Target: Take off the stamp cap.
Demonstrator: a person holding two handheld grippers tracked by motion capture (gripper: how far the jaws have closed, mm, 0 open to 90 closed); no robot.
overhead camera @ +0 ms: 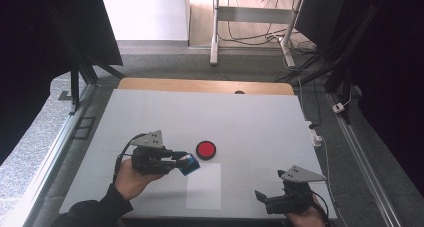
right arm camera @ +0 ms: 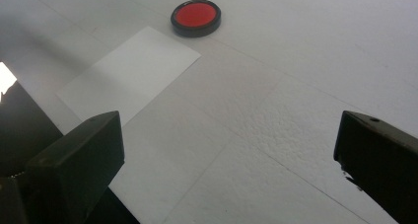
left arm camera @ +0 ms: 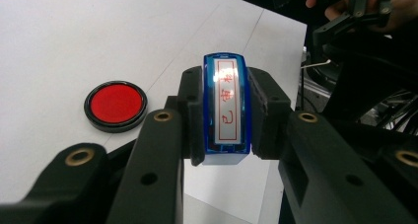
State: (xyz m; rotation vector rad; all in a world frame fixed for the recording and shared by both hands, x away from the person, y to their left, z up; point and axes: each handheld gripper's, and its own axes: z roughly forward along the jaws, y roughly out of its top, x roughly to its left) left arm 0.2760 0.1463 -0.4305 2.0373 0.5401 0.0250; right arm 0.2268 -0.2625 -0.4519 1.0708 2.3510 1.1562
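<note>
Your left gripper [left arm camera: 224,120] clamps the blue stamp [left arm camera: 225,110]; the red ink pad [overhead camera: 206,149] sits just beside it mid-table, the white paper [overhead camera: 204,186] toward the near edge. Your right gripper [right arm camera: 226,150] gapes empty.

Right gripper [right arm camera: 229,160] w/ jaws spread wide, nothing btwn them, just bare white table [right arm camera: 305,100]. White paper sheet [right arm camera: 130,73] lies flat ahead-left, its near corner close to one jaw. Round red ink pad [right arm camera: 195,18] in black rim sits just beyond sheet's far corner, apart from it.
</note>
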